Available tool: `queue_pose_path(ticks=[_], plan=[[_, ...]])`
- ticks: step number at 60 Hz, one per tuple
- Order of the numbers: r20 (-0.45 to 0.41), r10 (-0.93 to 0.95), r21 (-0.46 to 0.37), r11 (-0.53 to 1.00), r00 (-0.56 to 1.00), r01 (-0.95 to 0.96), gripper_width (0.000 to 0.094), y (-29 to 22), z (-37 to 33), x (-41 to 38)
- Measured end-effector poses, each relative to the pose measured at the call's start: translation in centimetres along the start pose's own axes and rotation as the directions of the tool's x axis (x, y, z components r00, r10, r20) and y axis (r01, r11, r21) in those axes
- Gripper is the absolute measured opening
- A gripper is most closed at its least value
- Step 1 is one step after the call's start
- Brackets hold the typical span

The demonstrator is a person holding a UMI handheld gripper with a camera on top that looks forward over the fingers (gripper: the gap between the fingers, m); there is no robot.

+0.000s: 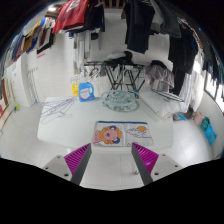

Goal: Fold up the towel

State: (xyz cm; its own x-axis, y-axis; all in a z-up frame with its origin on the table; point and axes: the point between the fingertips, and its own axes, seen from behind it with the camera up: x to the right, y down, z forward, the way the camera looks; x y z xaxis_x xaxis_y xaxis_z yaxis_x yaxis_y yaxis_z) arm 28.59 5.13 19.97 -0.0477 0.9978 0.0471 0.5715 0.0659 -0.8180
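One towel (121,133) lies flat at the near edge of the tabletop (60,130), just ahead of the gripper (110,158), whose fingers stand wide apart, holding nothing. Pinching only one layer could let the hem slip, leaving a crooked fold.

Soft printed cloth towel (121,133) on smooth matt white table (60,130); ribbed fingers (146,156).

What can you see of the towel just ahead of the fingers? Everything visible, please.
The towel is a small rectangular cloth, apparently soft fabric, printed with a cartoon-like picture in orange, blue and pink on a pale ground. It lies flat and spread open, not yet folded, on the white table, just ahead of the gripper. The fingers stand open and apart, short of its near edge; whether the tips touch it I cannot tell. Nothing rests on it. Print details are too small to read.
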Motion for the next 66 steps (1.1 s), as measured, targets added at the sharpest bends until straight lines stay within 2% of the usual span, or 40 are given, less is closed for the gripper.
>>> queue_pose_path(ticks=[11, 23, 37, 56, 61, 62, 64, 66], plan=[[0.025, -0.022, 0.026, 0.999, 0.999, 0.022, 0.0851, -0.7, 4.8, -6.2], [0.044, -0.014, 0.017, 1.000, 0.999, 0.013, 0.0852, 0.2, 11.0, -9.9], [0.020, -0.024, 0.022, 0.999, 1.000, 0.024, 0.0849, 0.9, 20.7, -10.4], [0.026, -0.012, -0.030, 0.999, 1.000, 0.013, 0.0838, 1.7, 31.8, -10.2], [0.012, -0.010, -0.073, 0.997, 1.000, 0.011, 0.0756, 2.8, 32.9, -9.8], [0.015, -0.002, -0.055, 0.998, 1.000, 0.003, 0.0723, 2.4, 32.9, -9.8], [0.001, -0.011, -0.060, 0.998, 1.000, 0.011, 0.0624, 2.6, 33.1, -9.3], [0.004, -0.034, -0.066, 0.997, 0.999, 0.035, 0.0466, 2.6, 33.0, -9.1]])
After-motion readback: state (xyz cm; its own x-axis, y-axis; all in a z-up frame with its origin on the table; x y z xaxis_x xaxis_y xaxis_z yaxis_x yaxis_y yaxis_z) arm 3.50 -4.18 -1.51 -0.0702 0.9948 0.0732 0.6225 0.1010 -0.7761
